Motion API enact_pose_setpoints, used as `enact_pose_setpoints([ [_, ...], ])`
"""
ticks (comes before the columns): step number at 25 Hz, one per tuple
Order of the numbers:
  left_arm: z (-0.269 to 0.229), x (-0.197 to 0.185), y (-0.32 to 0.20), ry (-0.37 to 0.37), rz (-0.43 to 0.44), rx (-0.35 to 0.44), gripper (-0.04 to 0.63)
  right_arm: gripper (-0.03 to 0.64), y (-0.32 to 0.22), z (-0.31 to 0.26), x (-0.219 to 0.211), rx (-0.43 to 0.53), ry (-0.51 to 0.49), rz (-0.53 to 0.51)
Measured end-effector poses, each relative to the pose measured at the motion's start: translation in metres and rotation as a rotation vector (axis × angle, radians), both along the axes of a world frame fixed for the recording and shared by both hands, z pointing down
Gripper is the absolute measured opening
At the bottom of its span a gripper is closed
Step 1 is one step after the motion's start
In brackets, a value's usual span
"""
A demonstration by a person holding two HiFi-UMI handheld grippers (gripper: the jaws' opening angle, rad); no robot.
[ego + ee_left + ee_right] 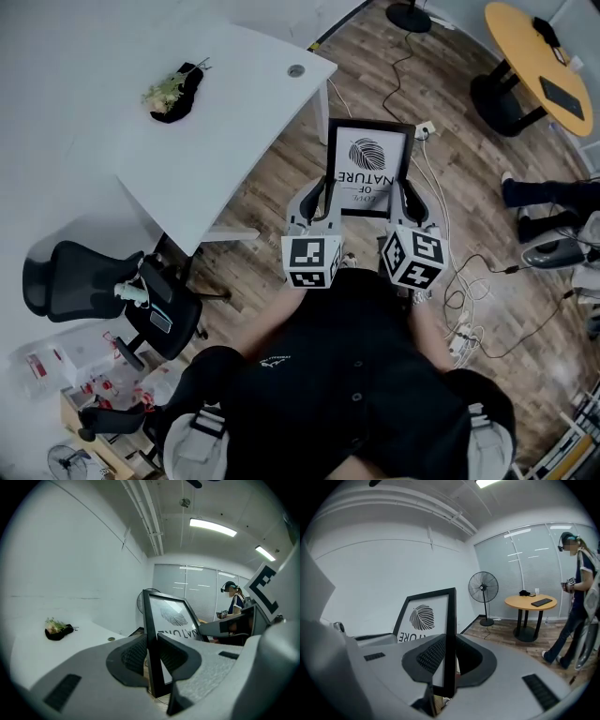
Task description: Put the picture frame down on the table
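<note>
- picture frame (pixel 368 169), centre of head view: black moulding, smooth, matt; white paper print behind a front with a faint sheen.
- left gripper (pixel 319 195), right gripper (pixel 410 199): grey plastic shells, matt, finely grained; black pads (pixel 133 654) ribbed, rubbery look.
- table (pixel 225 112), upper left: white top, smooth, matt.
- floor (pixel 281 178): wood-look planks, low sheen.
- round table (pixel 525 47), upper right: smooth tan top.
- shirt (pixel 356 375), bottom: black cloth.

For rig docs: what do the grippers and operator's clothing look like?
Left gripper and right gripper: light grey moulded bodies, black ribbed claw pads, each with a white cube of black square markers. Operator wears a black buttoned shirt.
</note>
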State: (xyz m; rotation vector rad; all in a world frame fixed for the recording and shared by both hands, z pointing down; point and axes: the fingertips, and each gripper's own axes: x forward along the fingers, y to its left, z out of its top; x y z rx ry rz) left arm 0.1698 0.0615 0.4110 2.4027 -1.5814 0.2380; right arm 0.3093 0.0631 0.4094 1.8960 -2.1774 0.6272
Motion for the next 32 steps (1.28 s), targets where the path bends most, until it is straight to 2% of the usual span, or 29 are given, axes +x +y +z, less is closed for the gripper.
enact_pose_setpoints([
  [7,0.005,0.008,-0.063,0.017,0.062,-0.012,0.074,0.064,-0.053,0.005,0.008,-0.019,0.012,0.069],
  [16,-0.001,-0.007,-0.166,0.017,0.116,-0.013,0.074,0.064,-0.148,-0.002,-0.009,-0.022,0.013,0.120],
  [22,-0.002,-0.046,-0.227,0.015,0.110,-0.005,0.074,0.064,-0.209,-0.003,-0.046,-0.016,0.011,0.114],
  [32,0.000,-0.129,-0.283,0.027,0.008,0.011,0.073,0.064,-0.280,-0.001,-0.129,0.006,0.019,0.008],
])
